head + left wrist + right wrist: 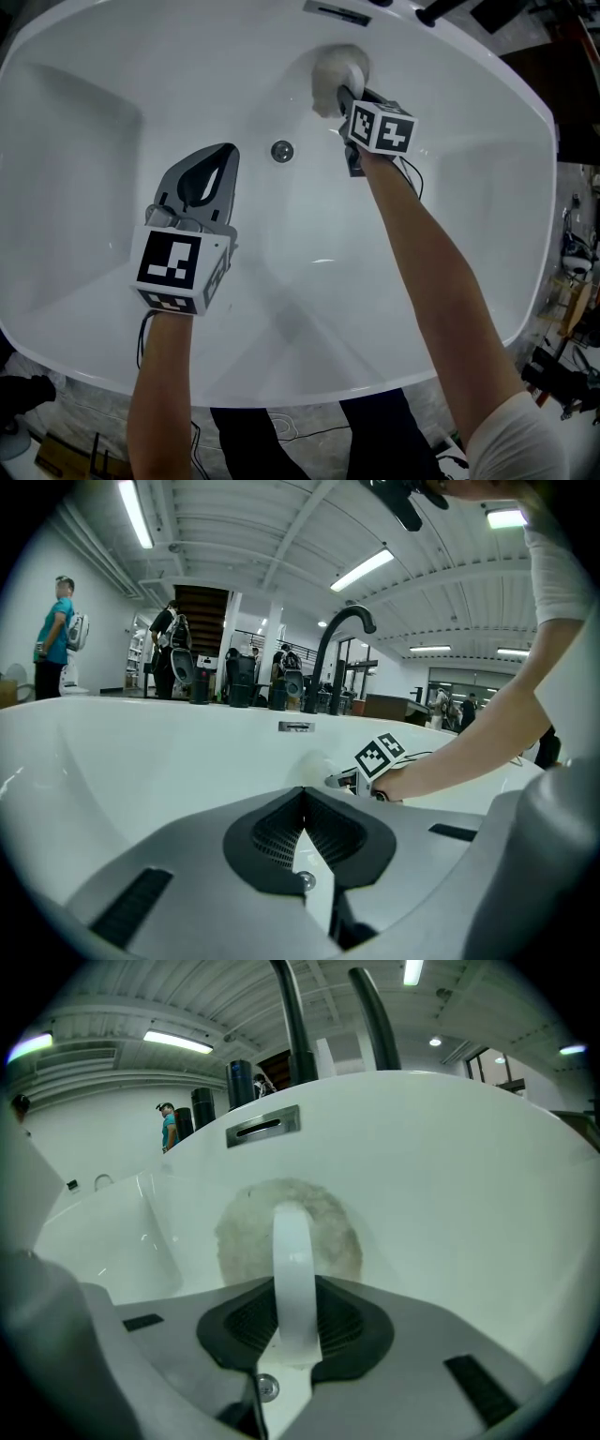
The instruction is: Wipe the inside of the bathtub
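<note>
Because the fluffy pad (242,1234) looks soft and light, its stiff white handle (292,1269) is the spot to grip. The right gripper (292,1326) pinches it there, pad flat against the bathtub (469,187) far wall. Over mid-tub the left gripper (303,817) hovers, jaws together, empty.

Left gripper (223,155): grey moulded shell, tapering to a rounded tip. Black ribbed pads (267,834) line the inner faces, and there is one silver screw (301,881) below them. The cube (178,267) at its rear has white faces with black square markers.
Right gripper (343,94): same grey and black build, matching bolt (267,1388), same kind of marker block (382,128).
A thin black cable (141,339) hangs from the left unit, and a second wire (413,178) from the right.
Person: white short sleeve (516,439), dark trousers (281,439).
</note>
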A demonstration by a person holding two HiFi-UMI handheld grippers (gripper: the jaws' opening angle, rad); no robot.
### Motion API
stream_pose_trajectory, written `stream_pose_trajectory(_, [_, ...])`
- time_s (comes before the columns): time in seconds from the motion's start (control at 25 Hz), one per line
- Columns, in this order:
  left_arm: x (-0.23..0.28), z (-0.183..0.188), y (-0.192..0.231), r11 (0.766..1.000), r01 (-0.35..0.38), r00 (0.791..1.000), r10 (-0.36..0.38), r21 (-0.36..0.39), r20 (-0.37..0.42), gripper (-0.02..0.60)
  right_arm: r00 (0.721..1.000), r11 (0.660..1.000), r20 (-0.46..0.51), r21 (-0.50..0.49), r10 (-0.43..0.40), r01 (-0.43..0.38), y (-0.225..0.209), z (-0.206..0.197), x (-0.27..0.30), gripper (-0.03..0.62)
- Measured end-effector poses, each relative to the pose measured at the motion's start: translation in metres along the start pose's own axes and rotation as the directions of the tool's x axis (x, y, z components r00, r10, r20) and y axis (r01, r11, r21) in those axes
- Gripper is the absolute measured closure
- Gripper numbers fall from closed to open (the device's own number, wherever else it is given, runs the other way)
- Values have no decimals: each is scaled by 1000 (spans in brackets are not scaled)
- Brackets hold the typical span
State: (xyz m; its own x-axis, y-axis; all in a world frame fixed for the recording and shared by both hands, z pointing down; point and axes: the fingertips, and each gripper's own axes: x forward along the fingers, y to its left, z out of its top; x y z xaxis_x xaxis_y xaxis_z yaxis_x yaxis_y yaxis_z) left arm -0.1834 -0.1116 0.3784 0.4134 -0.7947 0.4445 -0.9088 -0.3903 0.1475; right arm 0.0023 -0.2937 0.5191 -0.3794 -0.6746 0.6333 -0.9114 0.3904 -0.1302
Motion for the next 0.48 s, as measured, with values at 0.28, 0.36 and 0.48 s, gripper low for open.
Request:
stream_pose_trajectory(0.28, [21,1,-41,1000,17,1000,-17,6,-2,571,1000,1000,2,10,-18,18,-49,-11,-19,497])
stream_pose_trajectory(0.36, [25,2,-48,1000,20,1000,-20,5,-2,571,1000,1000,6,10,-23,23,-59,-10,-24,498])
stream_pose_trajectory(0.48, [36,0,-75,1000,28,1000,-28,5,-9,571,1000,999,5,13,-29,29,-86,-16,-37,497])
